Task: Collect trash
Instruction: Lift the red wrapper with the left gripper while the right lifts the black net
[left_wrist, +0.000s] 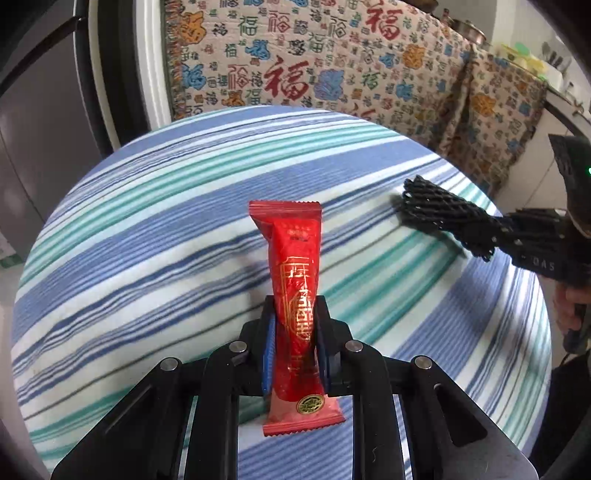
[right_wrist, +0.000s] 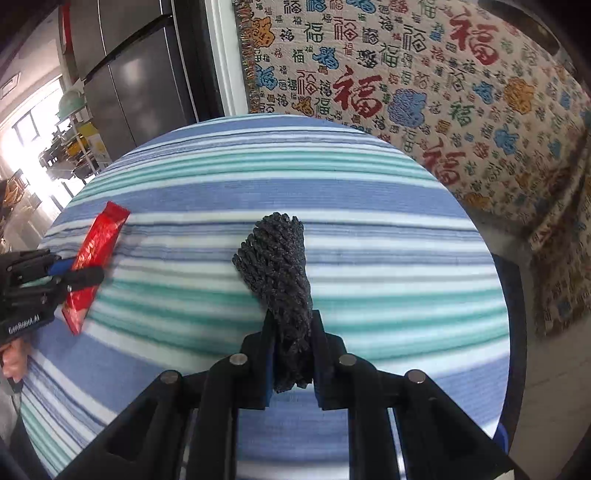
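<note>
Hand-held gripper left (left_wrist: 293, 325) clamps red wrapper (left_wrist: 293, 266), above striped tablecloth (left_wrist: 147, 221).

A red snack wrapper (left_wrist: 298, 295) with gold print and crimped ends stands upright, pinched at its lower half in the left hand-held gripper (left_wrist: 295, 325), its top edge reaching well beyond the fingertips. A black foam mesh sleeve (right_wrist: 281, 266), crumpled and tube-shaped, is clamped by one end in the right hand-held gripper (right_wrist: 293, 332), its free end flaring forward past the fingertips.

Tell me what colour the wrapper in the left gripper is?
The wrapper is red with gold patterns, clearest in the left wrist view.
</note>
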